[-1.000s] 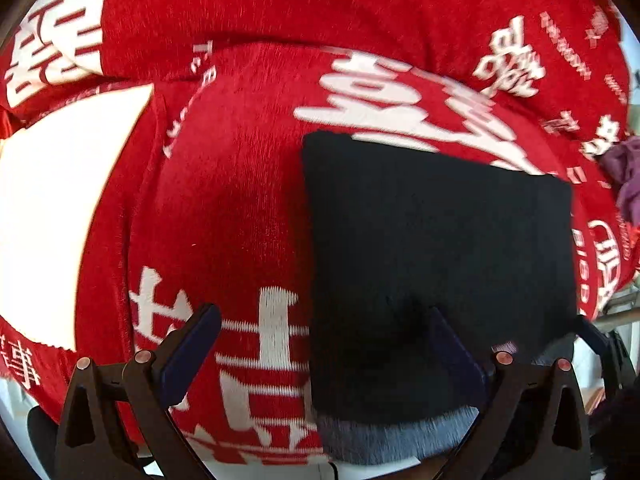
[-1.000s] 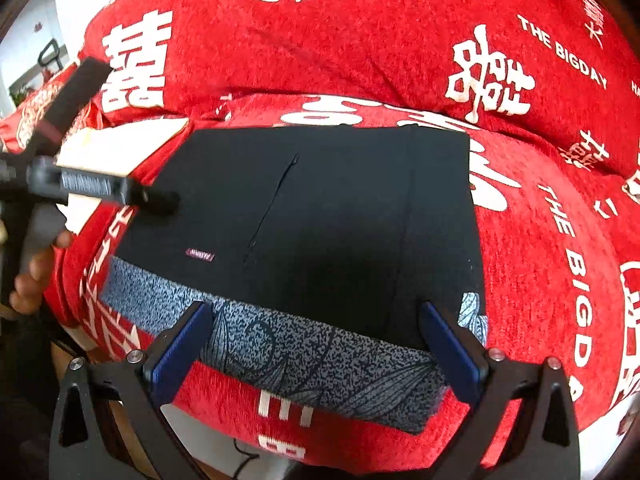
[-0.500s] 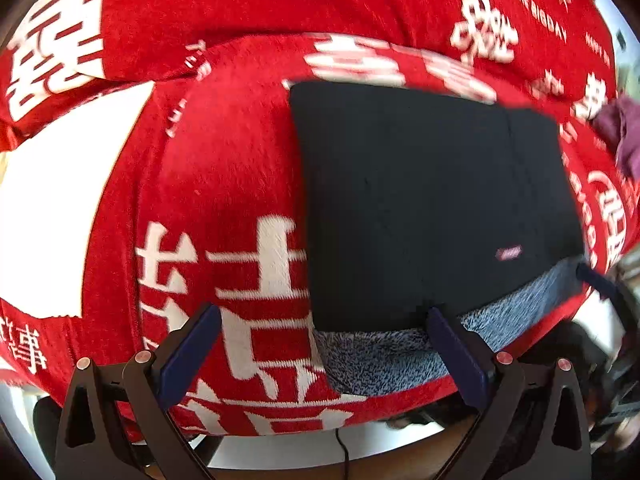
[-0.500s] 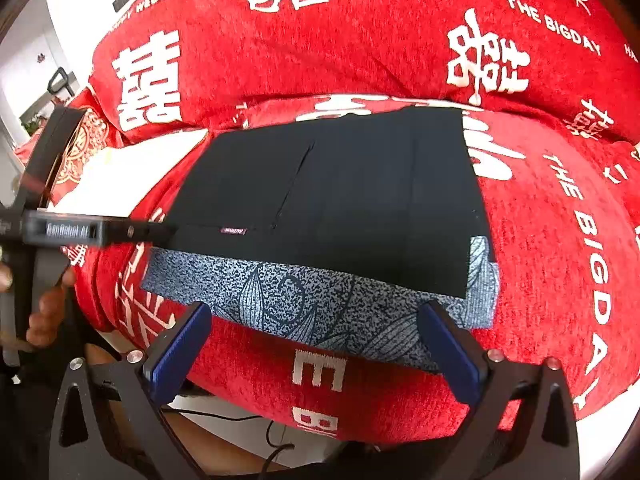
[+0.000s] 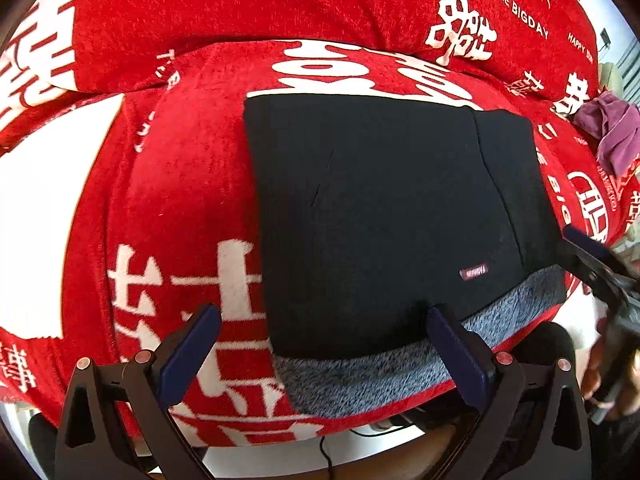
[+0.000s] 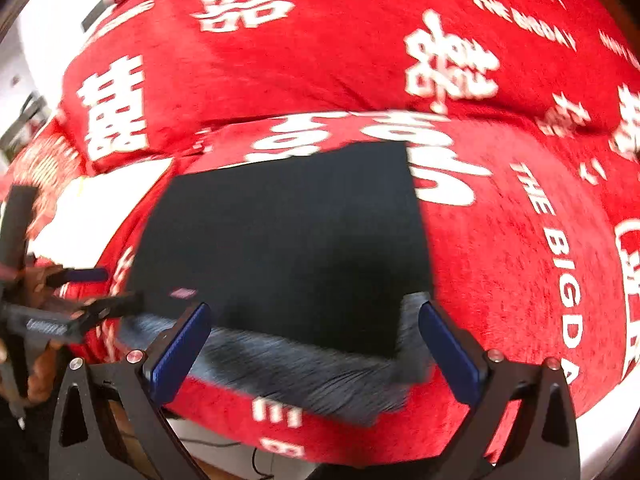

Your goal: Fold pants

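Two views, and your right-wrist one is smeared with motion blur, so the grey band (image 6: pixel 304 372) along the near edge of the pants (image 6: pixel 288 240) reads only as streaks and the small label (image 6: pixel 183 293) cannot be read. The pants (image 5: pixel 384 216) lie folded into a black rectangle on the red cover (image 5: pixel 180 184), the band (image 5: pixel 380 376) at the cover's front edge. Your left gripper (image 5: pixel 320 354) has its jaws wide apart, empty, in front of the band. Your right gripper (image 6: pixel 316 354) is likewise spread and holds nothing. In the left view the right gripper (image 5: pixel 592 260) is cut off at the frame's edge, and the hand (image 5: pixel 612 376) is blurred. Compared with half a second ago, the right view sits closer to the pants, and the left view shows more of the cover behind them.
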`<state>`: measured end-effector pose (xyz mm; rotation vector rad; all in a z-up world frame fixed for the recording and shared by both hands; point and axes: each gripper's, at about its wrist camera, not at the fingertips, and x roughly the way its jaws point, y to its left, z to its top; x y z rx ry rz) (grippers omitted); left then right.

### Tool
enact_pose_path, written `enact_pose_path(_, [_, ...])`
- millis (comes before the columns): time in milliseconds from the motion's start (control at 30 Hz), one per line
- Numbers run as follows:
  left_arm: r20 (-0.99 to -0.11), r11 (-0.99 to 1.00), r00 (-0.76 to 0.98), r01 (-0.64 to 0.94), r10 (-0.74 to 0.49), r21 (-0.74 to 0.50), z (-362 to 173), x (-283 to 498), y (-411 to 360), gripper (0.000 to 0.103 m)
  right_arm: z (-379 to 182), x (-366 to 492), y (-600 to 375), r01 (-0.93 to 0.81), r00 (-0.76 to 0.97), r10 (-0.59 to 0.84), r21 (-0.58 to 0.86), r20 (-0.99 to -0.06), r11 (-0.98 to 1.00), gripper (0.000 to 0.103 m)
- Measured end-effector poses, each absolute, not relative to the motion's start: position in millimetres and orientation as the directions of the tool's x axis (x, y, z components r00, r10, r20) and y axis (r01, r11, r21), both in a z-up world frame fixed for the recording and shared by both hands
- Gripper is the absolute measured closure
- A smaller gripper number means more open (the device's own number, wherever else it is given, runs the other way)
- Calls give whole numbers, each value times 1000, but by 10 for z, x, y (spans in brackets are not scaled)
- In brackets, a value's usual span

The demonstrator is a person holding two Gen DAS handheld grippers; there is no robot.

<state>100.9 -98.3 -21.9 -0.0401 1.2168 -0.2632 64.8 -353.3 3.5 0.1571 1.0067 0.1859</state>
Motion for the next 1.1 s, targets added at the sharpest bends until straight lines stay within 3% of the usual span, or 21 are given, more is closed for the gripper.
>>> enact_pose_path(267, [-907,941,271,201,-322,-273,-351,1179,-1017,0,-420,866,-3990,7,418,386,427,-823,904,0])
enact_pose_path(500, [-875,901,241,227,-420,-370,-487,1300,-1011,0,-467,957,-3952,-132,390,541,537,-745,833,0])
enact_pose_path(700, [-857,885,240,226,-456,-408,-559,1380,-988,0,-531,1066,-3894,-205,418,587,558,-693,804,0])
enact_pose_path(867, [-844,885,272,207,-462,-417,-582,1383,-977,1,-524,1044,-3708,-263,442,509,435,-739,861,0])
enact_pose_path(1100, [-833,892,330,257,-443,-373,-406,1302,-998,35,-243,974,-3366,-310,428,498,395,-754,865,5])
